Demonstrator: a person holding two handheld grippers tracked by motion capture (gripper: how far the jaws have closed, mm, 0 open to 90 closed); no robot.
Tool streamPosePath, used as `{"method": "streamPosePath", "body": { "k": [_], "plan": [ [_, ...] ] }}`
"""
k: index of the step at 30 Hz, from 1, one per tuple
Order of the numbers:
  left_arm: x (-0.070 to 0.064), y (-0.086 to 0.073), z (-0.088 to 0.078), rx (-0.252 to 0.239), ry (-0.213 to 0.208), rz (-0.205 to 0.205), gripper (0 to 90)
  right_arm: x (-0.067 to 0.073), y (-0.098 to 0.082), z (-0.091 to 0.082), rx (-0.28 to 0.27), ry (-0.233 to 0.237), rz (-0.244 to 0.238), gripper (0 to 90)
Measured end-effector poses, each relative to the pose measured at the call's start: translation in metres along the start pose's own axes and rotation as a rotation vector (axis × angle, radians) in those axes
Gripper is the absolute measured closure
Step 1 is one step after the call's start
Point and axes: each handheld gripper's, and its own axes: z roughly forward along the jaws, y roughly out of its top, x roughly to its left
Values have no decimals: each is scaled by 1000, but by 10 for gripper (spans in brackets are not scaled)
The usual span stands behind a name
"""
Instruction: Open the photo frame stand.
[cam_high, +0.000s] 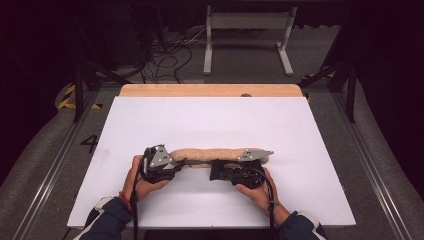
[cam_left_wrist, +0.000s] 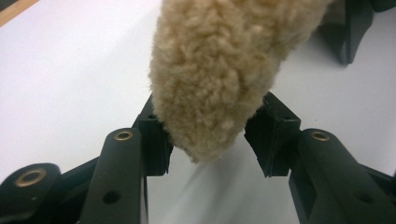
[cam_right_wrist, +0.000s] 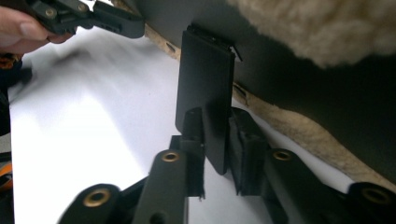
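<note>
A long tan fleece pad (cam_high: 215, 154) with a black lining (cam_right_wrist: 303, 88) lies across the white board (cam_high: 210, 120), in front of the person. My left gripper (cam_high: 182, 162) is at its left end. In the left gripper view the fluffy tip (cam_left_wrist: 219, 70) sits between the jaws of my left gripper (cam_left_wrist: 212, 140), and both pads press on it. My right gripper (cam_high: 217, 170) is at the pad's near edge, right of the middle. In the right gripper view my right gripper (cam_right_wrist: 219, 144) is shut on a stiff black flap (cam_right_wrist: 205, 79) that sticks out from the lining.
The white board covers a wooden table (cam_high: 210, 90) whose far edge shows. Beyond it on the floor are a white metal stand (cam_high: 247, 35) and loose cables (cam_high: 170, 55). A hand (cam_right_wrist: 18, 32) with the other gripper (cam_right_wrist: 93, 16) appears at the upper left of the right gripper view.
</note>
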Motion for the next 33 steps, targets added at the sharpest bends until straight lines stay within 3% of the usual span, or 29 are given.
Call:
{"method": "streamPosePath", "body": {
  "k": [6,8,15,20,26,33],
  "plan": [
    [0,-1,-2,-5,-13,2,547,3,-4,-10,12,-39,-57,733],
    [0,-1,-2,-9,-17,-2,547,6,-9,-21,12,-65,-89,730],
    [-2,-1,-8,-14,-18,8,545,8,-22,-47,-4,-89,-139,725],
    [-3,-2,-17,-35,-15,12,550,11,-32,-74,-30,-141,-185,724],
    [-1,-2,-32,-90,-16,7,523,1,-39,-105,-115,-199,-147,721],
    [-2,0,-44,-155,-18,6,451,-8,-37,-118,-182,-268,-117,744]
  ]
}}
